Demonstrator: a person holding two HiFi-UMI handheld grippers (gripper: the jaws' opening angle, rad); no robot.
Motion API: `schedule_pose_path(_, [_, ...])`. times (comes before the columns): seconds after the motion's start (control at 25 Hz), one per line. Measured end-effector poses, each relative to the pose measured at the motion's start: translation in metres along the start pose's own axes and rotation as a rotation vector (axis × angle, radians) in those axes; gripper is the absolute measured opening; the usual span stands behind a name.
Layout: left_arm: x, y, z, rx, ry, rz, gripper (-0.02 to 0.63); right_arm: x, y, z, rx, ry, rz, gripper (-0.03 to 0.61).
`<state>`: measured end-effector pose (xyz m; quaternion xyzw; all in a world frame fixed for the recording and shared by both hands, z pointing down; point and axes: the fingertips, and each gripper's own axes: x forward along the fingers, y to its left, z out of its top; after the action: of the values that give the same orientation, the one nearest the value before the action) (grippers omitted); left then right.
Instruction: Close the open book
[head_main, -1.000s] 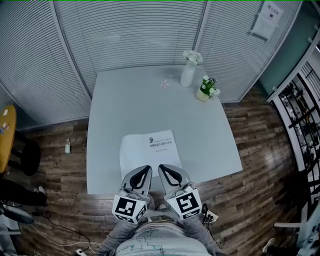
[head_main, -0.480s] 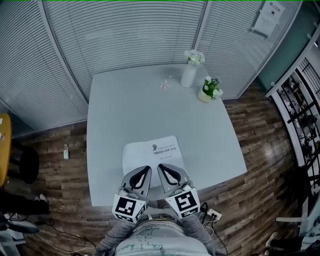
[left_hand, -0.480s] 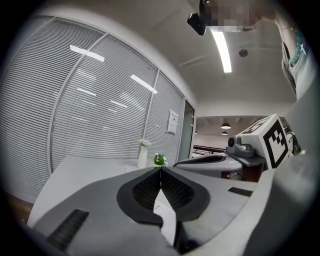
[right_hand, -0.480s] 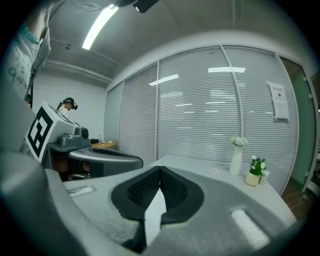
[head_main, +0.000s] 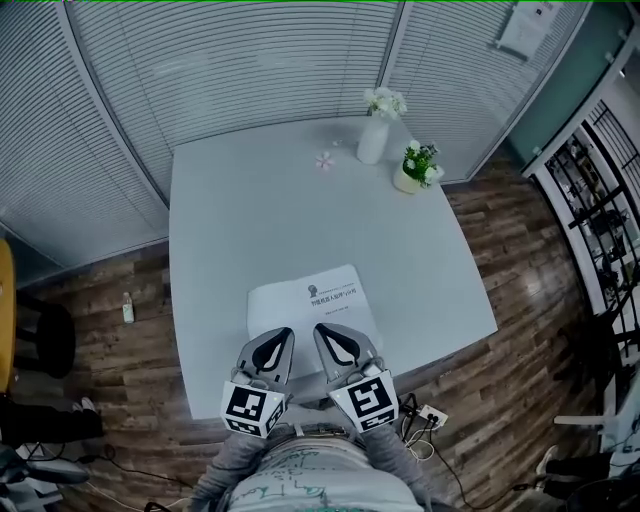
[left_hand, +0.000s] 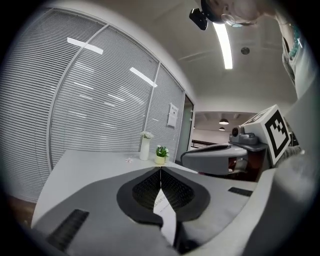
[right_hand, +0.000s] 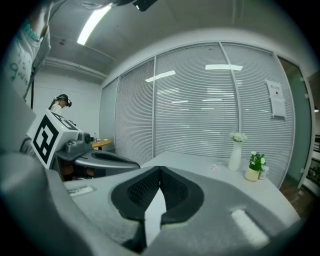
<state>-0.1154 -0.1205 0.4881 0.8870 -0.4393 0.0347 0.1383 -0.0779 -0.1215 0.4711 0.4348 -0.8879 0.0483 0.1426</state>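
Observation:
A white book (head_main: 310, 305) lies flat near the front edge of the grey table (head_main: 250, 220), with a small logo and lines of print on its right part. I cannot make out a fold or spine. My left gripper (head_main: 283, 332) and right gripper (head_main: 322, 328) hover side by side over the book's near edge, both shut with nothing in them. In the left gripper view the jaws (left_hand: 160, 169) meet at the tips and a strip of the printed book (left_hand: 165, 207) shows below them. The right gripper view shows the same: tips together (right_hand: 160, 169), white book (right_hand: 156, 210) underneath.
A white vase with white flowers (head_main: 372, 140), a small potted plant (head_main: 410, 172) and a tiny pink flower (head_main: 323, 160) stand at the table's far right. Slatted blinds close off the far side. Wooden floor surrounds the table; a dark shelf (head_main: 600, 230) stands at the right.
Both grippers have sunk a little, still shut and side by side over the book's near edge. The head view has shifted slightly; the book has not moved on the table.

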Motion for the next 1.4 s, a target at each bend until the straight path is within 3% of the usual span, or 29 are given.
schedule_pose_path(0.36, [-0.007, 0.031, -0.039, -0.003, 0.098, 0.054, 0.005, 0.005, 0.001, -0.007, 0.001, 0.024, 0.006, 0.002])
schedule_pose_path(0.56, [-0.015, 0.047, -0.069, 0.039, 0.171, 0.095, 0.026, 0.002, -0.005, -0.014, 0.015, 0.042, -0.003, 0.000])
schedule_pose_path(1.4, [-0.026, 0.096, -0.202, -0.077, 0.527, 0.201, 0.175, -0.002, -0.027, -0.032, 0.035, 0.082, -0.017, 0.002])
